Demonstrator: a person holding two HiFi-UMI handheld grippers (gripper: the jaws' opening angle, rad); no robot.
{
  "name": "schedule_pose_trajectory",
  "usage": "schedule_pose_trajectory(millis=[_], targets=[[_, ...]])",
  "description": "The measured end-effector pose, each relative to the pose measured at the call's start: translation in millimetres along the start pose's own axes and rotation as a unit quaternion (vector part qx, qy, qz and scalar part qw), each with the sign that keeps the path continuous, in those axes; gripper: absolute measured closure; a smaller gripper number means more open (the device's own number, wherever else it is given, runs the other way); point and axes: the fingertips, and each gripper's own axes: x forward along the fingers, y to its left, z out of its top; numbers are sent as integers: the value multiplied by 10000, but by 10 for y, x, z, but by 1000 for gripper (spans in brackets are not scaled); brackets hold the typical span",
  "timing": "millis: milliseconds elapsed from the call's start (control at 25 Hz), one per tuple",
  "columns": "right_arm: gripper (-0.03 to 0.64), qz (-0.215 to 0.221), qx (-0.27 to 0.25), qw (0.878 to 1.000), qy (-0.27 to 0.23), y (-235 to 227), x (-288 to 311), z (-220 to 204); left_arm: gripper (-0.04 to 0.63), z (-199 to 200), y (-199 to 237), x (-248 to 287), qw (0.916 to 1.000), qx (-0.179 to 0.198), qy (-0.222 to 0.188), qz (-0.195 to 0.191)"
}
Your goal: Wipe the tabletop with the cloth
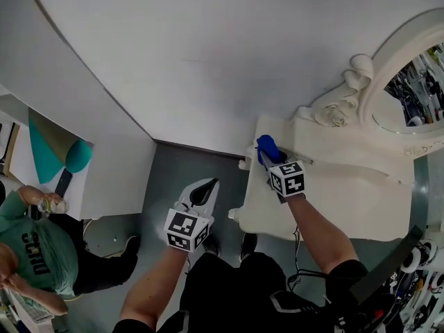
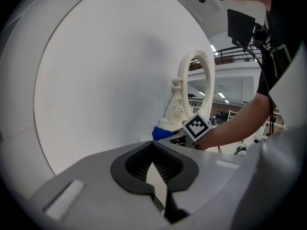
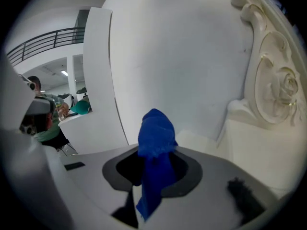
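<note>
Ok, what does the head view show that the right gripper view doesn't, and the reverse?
Only the head view: the left gripper, held off the table over the grey floor, and most of the cream tabletop out to its front edge. Only the right gripper view: a close look at the right gripper, shut on the blue cloth, which bunches above the jaws with a tail hanging below. Both: the cloth, the carved mirror frame, the white wall and a seated person in green.
</note>
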Motion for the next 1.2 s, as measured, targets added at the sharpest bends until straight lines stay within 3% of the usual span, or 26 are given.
schedule_pose_trajectory(millis=[280,600,840,1200], targets=[[518,-192,60,9982,563,-143,405,-325,588,-128,80,-34,9995,-184,230,96],[518,-428,58,9952,878,-76,352,-535,588,-107,48,-134,9996,-223,190,24],[518,-316,-123,9948,962,185,138,-715,588,-67,-50,-257,9998,-178,122,2],[518,248,-73,9939,1076,764,-328,-1078,588,-4,-227,-392,10000,-57,20,-41]])
